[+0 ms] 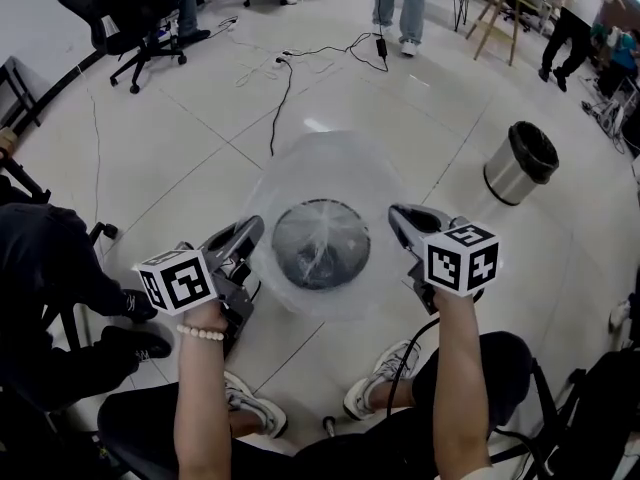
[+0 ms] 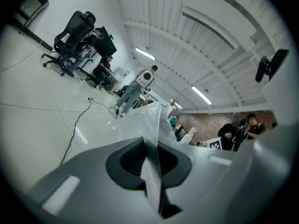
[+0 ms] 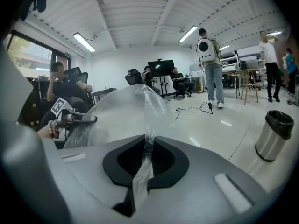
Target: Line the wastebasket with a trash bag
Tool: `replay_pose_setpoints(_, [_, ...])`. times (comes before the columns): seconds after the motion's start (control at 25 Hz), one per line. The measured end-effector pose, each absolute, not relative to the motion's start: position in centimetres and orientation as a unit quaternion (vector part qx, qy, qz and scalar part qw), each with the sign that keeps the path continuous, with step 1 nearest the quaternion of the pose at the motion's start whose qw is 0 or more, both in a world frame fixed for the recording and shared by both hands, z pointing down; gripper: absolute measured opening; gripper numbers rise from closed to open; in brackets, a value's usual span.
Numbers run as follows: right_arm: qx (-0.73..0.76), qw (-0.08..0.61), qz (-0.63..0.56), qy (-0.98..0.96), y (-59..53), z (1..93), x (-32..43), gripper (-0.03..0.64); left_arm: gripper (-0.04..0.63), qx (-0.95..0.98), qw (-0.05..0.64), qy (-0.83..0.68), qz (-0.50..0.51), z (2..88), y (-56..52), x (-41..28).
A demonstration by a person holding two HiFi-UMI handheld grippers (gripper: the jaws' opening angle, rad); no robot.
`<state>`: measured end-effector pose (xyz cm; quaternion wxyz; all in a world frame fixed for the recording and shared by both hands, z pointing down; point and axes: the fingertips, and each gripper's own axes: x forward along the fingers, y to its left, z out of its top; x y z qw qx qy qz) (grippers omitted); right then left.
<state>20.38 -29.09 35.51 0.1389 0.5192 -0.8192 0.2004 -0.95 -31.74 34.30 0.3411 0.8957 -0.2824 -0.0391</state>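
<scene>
Left hand-held gripper (image 1: 250, 233) and right hand-held gripper (image 1: 402, 220) each pinch an edge of the bag (image 1: 320, 173), spread open over the wastebasket (image 1: 322, 268). Seating it and cuffing the rim seem left.

place: open lab-office | cues: swivel chairs (image 1: 140, 18), floor cables (image 1: 283, 78), strip lights (image 3: 84, 42), monitor (image 3: 160, 66)

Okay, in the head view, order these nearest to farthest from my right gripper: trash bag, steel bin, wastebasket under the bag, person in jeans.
1. The trash bag, clamped in the right gripper.
2. The wastebasket, just left of it, under the bag.
3. The steel bin, on the floor to the right.
4. The person in jeans, far off at the top.
</scene>
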Motion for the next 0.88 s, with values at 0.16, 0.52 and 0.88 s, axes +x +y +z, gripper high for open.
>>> replay_pose_setpoints(0.16, [0.512, 0.137, 0.196, -0.825, -28.7, 34.7, 20.1, 0.002, 0.012, 0.900, 0.341, -0.264, -0.057, 32.3, -31.1, -0.9])
replay_pose_setpoints(0.52, [0.501, 0.165, 0.211, -0.823, -29.1, 36.2, 19.7, 0.002, 0.012, 0.899, 0.349, -0.265, -0.021, 34.7, -31.4, -1.0])
replay_pose_setpoints(0.88, [0.540, 0.219, 0.252, -0.772, -30.7, 44.9, 22.6, 0.002, 0.012, 0.868, 0.402, -0.290, 0.022, 43.2, -33.2, -1.2])
